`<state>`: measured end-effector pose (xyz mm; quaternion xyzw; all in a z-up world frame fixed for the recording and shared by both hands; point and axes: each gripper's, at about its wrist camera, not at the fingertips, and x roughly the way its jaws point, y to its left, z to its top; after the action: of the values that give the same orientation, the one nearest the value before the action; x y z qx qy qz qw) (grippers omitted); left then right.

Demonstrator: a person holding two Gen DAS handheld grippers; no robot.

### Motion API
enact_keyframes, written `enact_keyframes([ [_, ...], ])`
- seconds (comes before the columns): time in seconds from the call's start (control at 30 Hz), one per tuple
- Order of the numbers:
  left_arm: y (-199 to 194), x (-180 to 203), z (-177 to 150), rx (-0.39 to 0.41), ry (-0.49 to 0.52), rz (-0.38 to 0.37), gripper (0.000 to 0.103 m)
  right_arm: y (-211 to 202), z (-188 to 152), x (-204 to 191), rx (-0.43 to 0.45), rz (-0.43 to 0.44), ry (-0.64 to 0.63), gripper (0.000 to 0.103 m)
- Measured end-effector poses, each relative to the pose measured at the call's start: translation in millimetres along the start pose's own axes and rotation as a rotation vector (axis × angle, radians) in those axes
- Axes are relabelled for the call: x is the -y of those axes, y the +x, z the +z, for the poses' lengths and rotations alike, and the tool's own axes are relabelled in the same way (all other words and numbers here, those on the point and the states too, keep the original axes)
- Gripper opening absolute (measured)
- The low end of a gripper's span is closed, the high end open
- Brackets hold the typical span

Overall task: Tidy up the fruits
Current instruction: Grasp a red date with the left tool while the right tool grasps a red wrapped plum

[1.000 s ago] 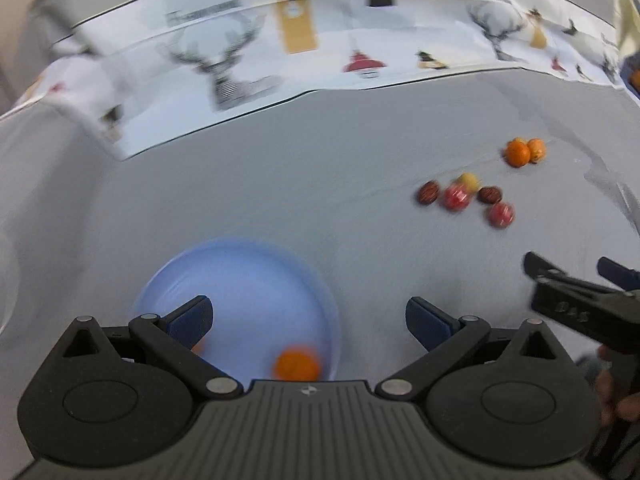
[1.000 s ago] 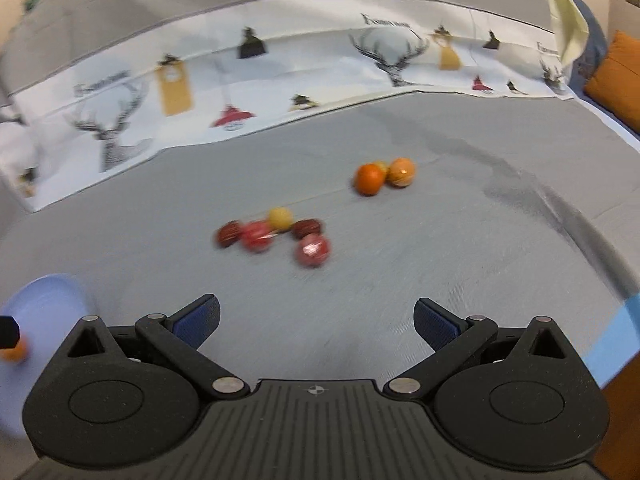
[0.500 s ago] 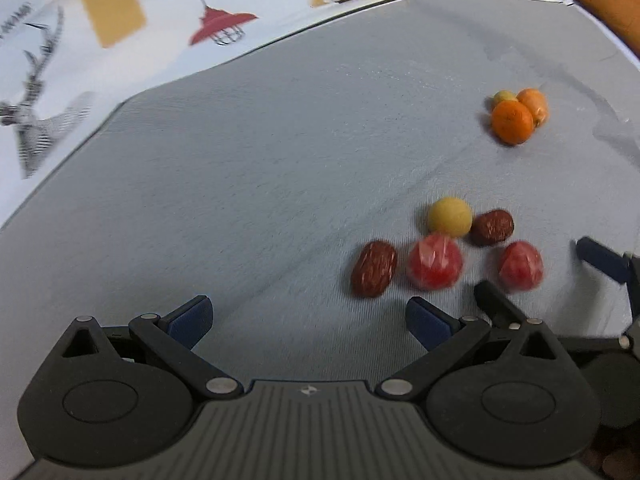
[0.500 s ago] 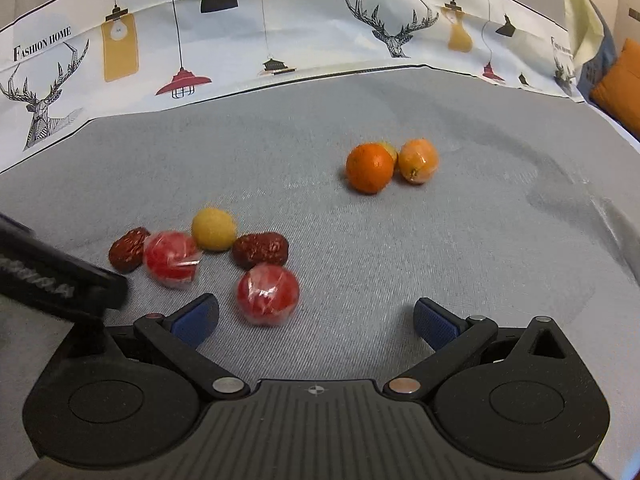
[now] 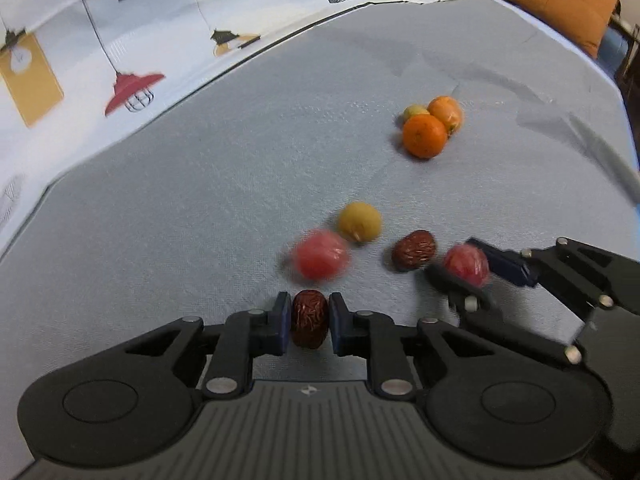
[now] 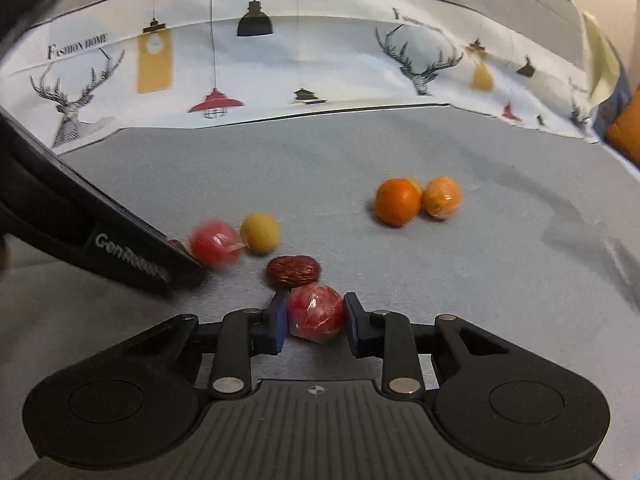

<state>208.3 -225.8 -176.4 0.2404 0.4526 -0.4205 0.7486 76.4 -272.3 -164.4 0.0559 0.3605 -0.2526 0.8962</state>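
Left wrist view: left gripper (image 5: 309,323) reaching low over the grey cloth (image 5: 200,208), fingers (image 5: 282,322) drawn in and pinching a dried red date (image 5: 309,322) end-on. Lying just ahead, a blurred wrapped red fruit (image 5: 320,258) touching a yellow fruit (image 5: 359,222); a second date (image 5: 413,249) resting to their right. Coming in from the right at a slant, right gripper (image 5: 466,268) closing around another wrapped red fruit (image 5: 466,265). Sitting farther back, well apart, an orange (image 5: 424,135), a wrapped orange (image 5: 446,111) and a small yellowish fruit (image 5: 415,111), bunched together.

Right wrist view: right gripper (image 6: 316,317) levelled near the cloth (image 6: 480,280), pads (image 6: 279,320) squeezing the wrapped red fruit (image 6: 316,312), with the loose date (image 6: 294,271) touching it just beyond. Slanting in from the left, the left gripper's body (image 6: 100,240), fingertips hidden. Lying beside it, the blurred red fruit (image 6: 215,243) and yellow fruit (image 6: 260,233). Resting farther right, the orange (image 6: 397,201) and wrapped orange (image 6: 441,197).
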Motion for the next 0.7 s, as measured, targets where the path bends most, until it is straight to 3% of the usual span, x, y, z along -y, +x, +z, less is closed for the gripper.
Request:
enact_keyframes([
  [0.1, -18, -7, -4, 0.017, -0.058, 0.012, 0.021, 4, 2, 16, -0.006, -0.123, 0.083, 0.030],
  [0.23, -53, -5, -12, 0.044, -0.103, 0.061, 0.021, 5, 1, 31, -0.006, -0.186, 0.157, 0.030],
  [0.43, -140, 3, -47, 0.060, -0.235, 0.145, 0.022, -12, 0, 34, 0.054, -0.198, 0.154, 0.030],
  [0.6, -220, 22, -98, 0.083, -0.260, 0.222, 0.022, -84, 9, 47, 0.100, -0.146, 0.225, 0.030],
  [0.7, -259, 31, -128, 0.070, -0.299, 0.223, 0.022, -147, 9, 43, 0.138, -0.043, 0.215, 0.030],
])
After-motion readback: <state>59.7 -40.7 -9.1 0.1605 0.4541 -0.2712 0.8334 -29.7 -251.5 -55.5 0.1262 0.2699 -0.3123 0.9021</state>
